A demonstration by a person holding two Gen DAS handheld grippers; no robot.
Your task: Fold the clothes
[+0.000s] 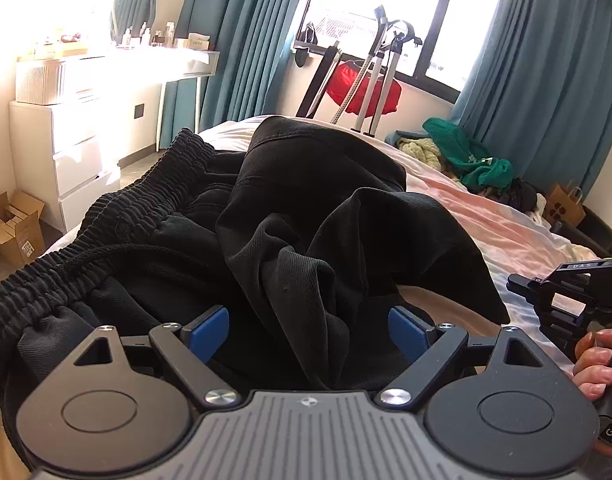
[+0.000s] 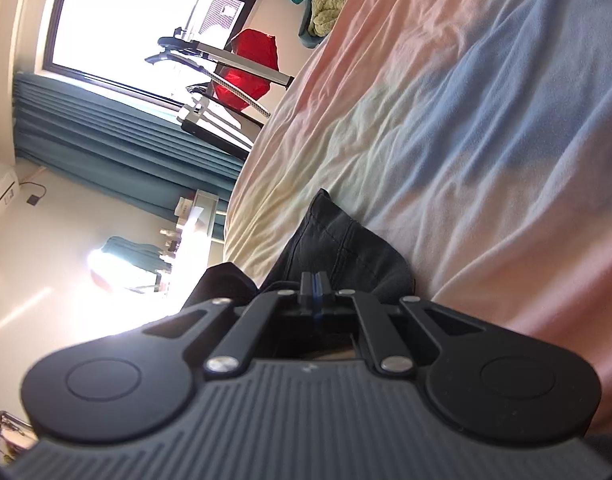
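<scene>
Black trousers (image 1: pixel 290 216) with a ribbed elastic waistband (image 1: pixel 106 232) lie bunched on the pastel bed sheet (image 1: pixel 502 220). My left gripper (image 1: pixel 308 330) is open, its blue pads on either side of a raised fold of the black cloth. My right gripper (image 2: pixel 315 280) is shut on a hem edge of the black trousers (image 2: pixel 338 240), held close over the sheet (image 2: pixel 466 120), with the view rolled sideways. The right gripper's body also shows at the right edge of the left wrist view (image 1: pixel 574 284), held by a hand.
A pile of green and cream clothes (image 1: pixel 462 156) lies at the far end of the bed. A white drawer unit (image 1: pixel 66 152) and a cardboard box (image 1: pixel 14 228) stand on the left. A red bag on a metal stand (image 1: pixel 366 88) is by the window.
</scene>
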